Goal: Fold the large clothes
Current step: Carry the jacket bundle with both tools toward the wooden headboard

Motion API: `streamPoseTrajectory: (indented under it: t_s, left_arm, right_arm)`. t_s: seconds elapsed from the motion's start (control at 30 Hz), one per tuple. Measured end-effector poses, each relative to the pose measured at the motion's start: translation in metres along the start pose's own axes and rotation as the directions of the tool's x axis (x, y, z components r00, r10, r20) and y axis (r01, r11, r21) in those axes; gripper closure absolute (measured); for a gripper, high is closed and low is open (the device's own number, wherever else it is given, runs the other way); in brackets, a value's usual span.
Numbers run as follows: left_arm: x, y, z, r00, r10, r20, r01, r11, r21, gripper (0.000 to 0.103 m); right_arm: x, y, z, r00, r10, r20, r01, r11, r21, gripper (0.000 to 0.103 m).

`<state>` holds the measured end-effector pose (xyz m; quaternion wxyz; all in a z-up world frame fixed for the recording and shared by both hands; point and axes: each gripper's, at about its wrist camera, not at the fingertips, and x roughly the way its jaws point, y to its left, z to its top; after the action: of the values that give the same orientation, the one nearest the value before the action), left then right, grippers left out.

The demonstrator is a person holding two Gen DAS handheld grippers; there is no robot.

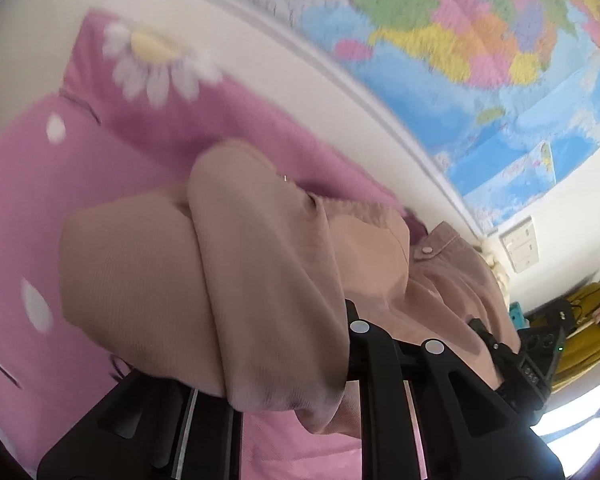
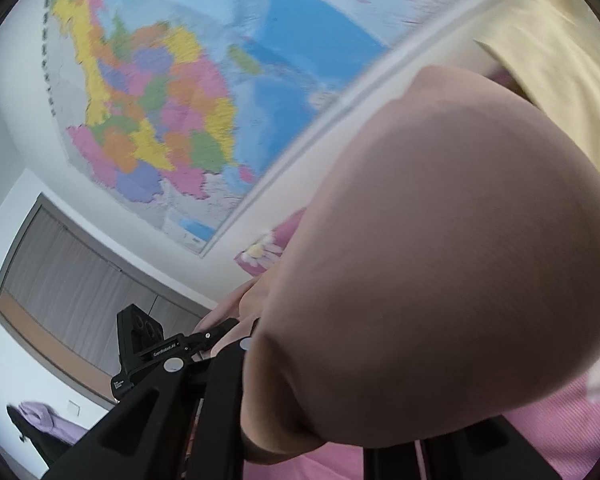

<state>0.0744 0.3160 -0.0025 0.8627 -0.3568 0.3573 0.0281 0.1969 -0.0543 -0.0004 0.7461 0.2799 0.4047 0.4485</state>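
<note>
Both claws have the large dusty-pink corduroy shirt (image 1: 260, 264) off the pink daisy-print bed cover (image 1: 40, 184), so the fold looks to be only at its lifting stage: nothing I can see lies flat or squared up yet, and the laying out, the folding over and the smoothing all seem left to do. The left claw (image 1: 300, 364) has its 2 black fingers (image 1: 384, 360) drawn nearly together, pinching a thick bunch of the cloth that spills over and hides the tips. The right claw (image 2: 300, 400) is likewise pressed close on the garment, which balloons in front of its camera and covers most of the right-hand side of that view; where exactly its pads bite I cannot tell. From the left wrist the right claw shows at the far side of the cloth, so the shirt hangs between the 2, above the bed, near the wall with the coloured map (image 2: 172, 112). The fabric is soft, finely ribbed and matt, draping in heavy rounded folds, with a buttoned cuff or placket (image 1: 432, 246) showing near its upper edge.
</note>
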Motion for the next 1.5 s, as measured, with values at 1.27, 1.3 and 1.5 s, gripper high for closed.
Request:
streamPoseTrajectory:
  t_s: [1.27,1.3,1.5]
  left_arm:
    - [-0.093,0.255,0.084,0.924,0.322,0.205,-0.289,0.941,-0.176,0.076]
    - [-0.093,0.256,0.085,0.924,0.324,0.201,-0.291,0.940,-0.179,0.075]
    - [-0.087,0.247,0.081,0.927,0.328,0.184,-0.306,0.942,-0.139,0.065]
  right_arm:
    - [0.263,0.068,-0.091,0.864,0.100,-0.493,-0.155,0.985,-0.073,0.057]
    - [0.258,0.067,-0.090,0.863,0.102,-0.495,-0.159,0.985,-0.074,0.054]
    - [0.238,0.049,-0.080,0.877,0.127,-0.463,-0.131,0.991,0.025,0.049]
